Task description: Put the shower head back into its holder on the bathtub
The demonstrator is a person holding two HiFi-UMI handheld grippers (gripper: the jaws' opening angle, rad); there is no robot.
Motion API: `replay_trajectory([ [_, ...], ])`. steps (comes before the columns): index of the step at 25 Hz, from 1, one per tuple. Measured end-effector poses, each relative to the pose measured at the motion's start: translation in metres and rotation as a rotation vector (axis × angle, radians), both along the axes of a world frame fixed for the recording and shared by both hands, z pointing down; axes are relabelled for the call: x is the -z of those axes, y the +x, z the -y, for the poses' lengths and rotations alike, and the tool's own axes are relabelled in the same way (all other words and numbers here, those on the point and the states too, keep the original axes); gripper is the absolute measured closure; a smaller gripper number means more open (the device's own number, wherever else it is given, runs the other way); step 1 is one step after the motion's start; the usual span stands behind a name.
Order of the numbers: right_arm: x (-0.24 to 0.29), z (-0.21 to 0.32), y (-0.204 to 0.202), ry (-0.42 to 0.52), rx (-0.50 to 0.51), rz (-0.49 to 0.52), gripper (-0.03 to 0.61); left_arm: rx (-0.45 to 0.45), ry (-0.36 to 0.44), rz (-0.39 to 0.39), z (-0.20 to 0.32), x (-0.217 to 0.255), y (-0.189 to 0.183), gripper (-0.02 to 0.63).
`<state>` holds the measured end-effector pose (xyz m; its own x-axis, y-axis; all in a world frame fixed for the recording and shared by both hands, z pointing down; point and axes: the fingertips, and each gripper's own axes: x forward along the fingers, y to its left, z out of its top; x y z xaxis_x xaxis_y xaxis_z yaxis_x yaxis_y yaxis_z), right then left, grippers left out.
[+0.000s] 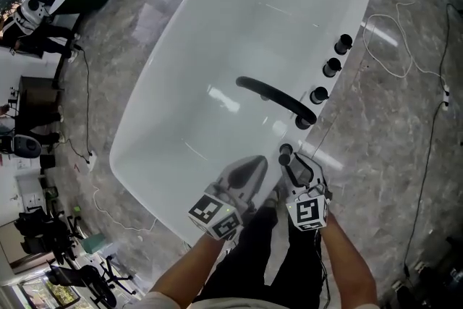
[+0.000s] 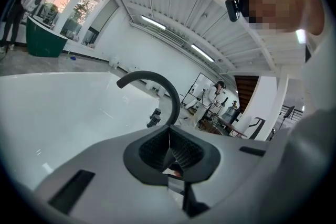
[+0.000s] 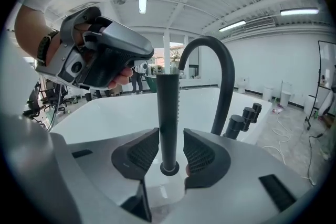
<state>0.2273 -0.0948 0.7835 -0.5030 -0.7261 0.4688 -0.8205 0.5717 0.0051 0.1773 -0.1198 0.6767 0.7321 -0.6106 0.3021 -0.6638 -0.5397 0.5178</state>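
The shower head is a slim black rod that stands upright, its base ring resting on the white bathtub's rim. My right gripper is open around it: the left pad is close against the rod and a gap shows at the right pad. In the head view the rod's top shows just ahead of the right gripper. My left gripper hovers over the tub's near end, shut with nothing between its pads. It also appears in the right gripper view as the left gripper, held in a hand.
A curved black spout arches over the tub from the right rim. Three black knobs line that rim beyond it. White and black cables lie on the grey marble floor to the right. A person stands far off.
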Motion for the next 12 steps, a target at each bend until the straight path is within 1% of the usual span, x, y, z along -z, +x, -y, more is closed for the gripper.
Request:
replay_trajectory([
  [2,0.015,-0.004,0.008,-0.012,-0.027,-0.011,0.453,-0.017,0.013,0.011,-0.003,0.007,0.005,0.607],
  [4,0.045,-0.006,0.015,0.008,-0.045,-0.001,0.453,-0.039,0.033,0.021,-0.005,0.021,0.013,0.609],
  [5,0.064,-0.005,0.019,0.027,-0.055,0.01,0.457,-0.051,0.047,0.029,-0.006,0.03,0.018,0.607],
  [9,0.156,-0.005,0.029,0.11,-0.126,0.083,0.514,-0.117,0.111,0.089,-0.021,0.077,0.04,0.609],
  [12,0.23,-0.004,0.035,0.186,-0.168,0.114,0.545,-0.162,0.174,0.09,-0.031,0.128,0.053,0.609],
])
